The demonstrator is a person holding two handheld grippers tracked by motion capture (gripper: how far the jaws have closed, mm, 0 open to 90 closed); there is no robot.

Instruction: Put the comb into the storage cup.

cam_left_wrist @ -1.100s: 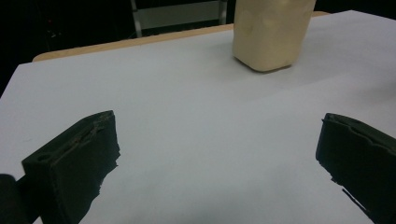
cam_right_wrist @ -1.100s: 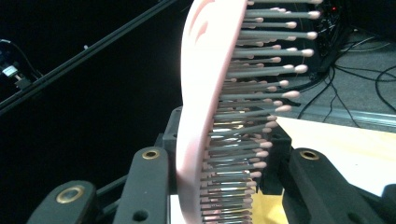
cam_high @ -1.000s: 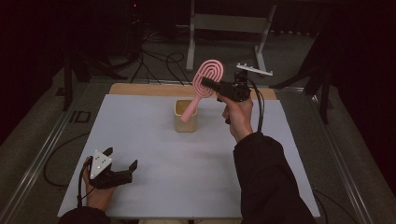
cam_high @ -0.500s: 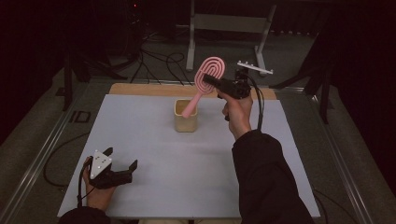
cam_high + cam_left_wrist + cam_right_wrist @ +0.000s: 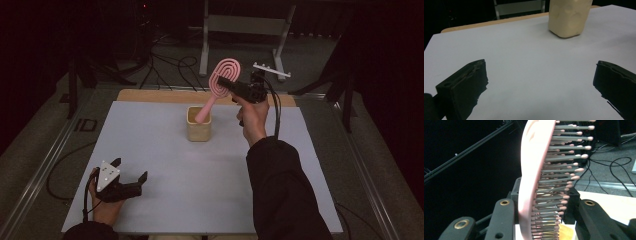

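My right claw (image 5: 225, 85) is clenched on the head of the pink hairbrush (image 5: 224, 75), up at about one o'clock over the table (image 5: 165, 165). In the right gripper view the brush (image 5: 534, 182) stands edge-on between my two black jaws, its pink back against one jaw and its bristles pointing toward the other. Seen from the high view, the brush leans: its head is up at the claw, and its handle slants down toward seven o'clock, the tip ending inside the mouth of the small cream cup (image 5: 199, 125). That cup stands upright near twelve o'clock on the pale table top, just short of the wooden strip (image 5: 150, 96) along the far edge.

My left claw (image 5: 131, 181) rests low at about seven o'clock, near the front edge, well apart from the cup. It is released: in the left gripper view its jaws stand wide with only bare table between them, and the cup (image 5: 569, 17) sits far ahead at one o'clock.
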